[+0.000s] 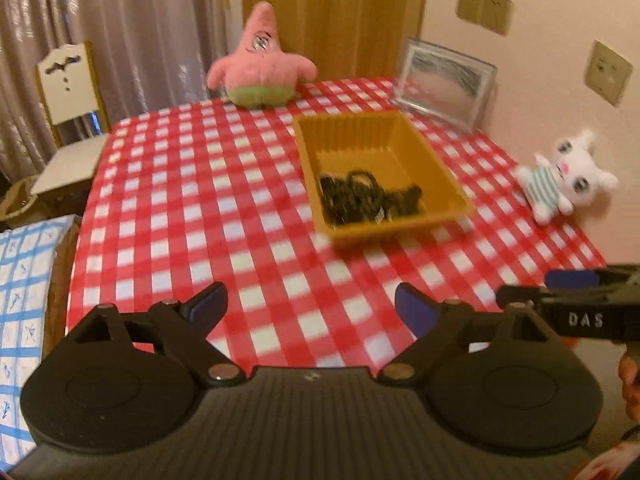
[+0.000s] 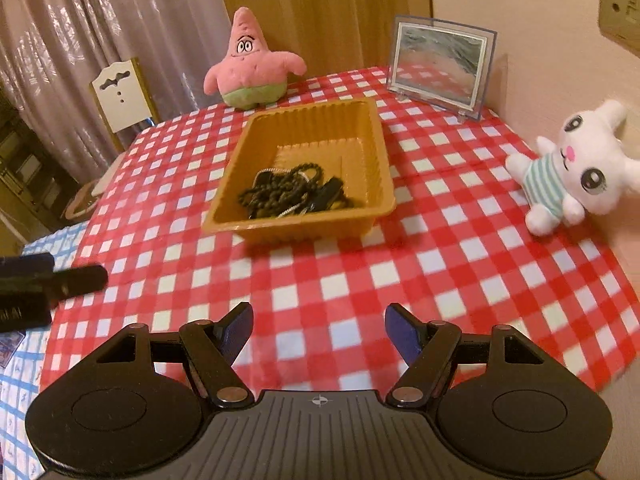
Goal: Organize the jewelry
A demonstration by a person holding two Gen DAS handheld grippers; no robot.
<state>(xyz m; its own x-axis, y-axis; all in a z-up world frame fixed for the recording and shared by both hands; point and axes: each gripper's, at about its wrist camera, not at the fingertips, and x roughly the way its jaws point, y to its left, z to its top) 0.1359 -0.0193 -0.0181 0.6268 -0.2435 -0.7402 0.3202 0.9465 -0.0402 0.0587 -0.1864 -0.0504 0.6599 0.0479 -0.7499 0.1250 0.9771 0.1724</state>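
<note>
There's the orange tray (image 2: 362,216), a shallow rectangular plastic one with ribbed walls, sitting flat on the checked cloth toward the far middle of the table, its long sides running near to far and skewed a touch. Down in its near end lies the jewelry (image 2: 294,194): a dark tangled heap of beaded strands, a loop of beads arching at the far side, a few pale silvery bits showing through. The tray's far half is bare floor.
</note>
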